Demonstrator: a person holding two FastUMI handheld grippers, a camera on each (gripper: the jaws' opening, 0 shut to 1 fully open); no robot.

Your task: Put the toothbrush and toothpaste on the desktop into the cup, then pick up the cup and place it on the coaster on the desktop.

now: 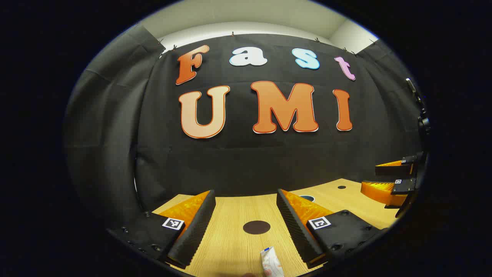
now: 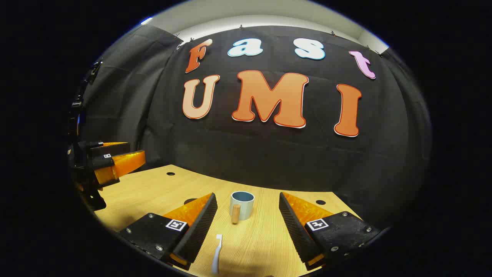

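In the left gripper view, the toothpaste [image 1: 272,261] lies on the worktop [image 1: 230,246] between the open fingers of the left tool [image 1: 246,223], near the bottom edge. The coaster [image 1: 256,227] lies flat just beyond it. The right tool [image 1: 392,181] hangs far to the right, above the worktop.

In the right gripper view, the cup [image 2: 242,205] stands upright ahead, between the open fingers of the right tool [image 2: 248,223]. The toothbrush [image 2: 216,254] lies nearer, in front of the cup and slightly left.
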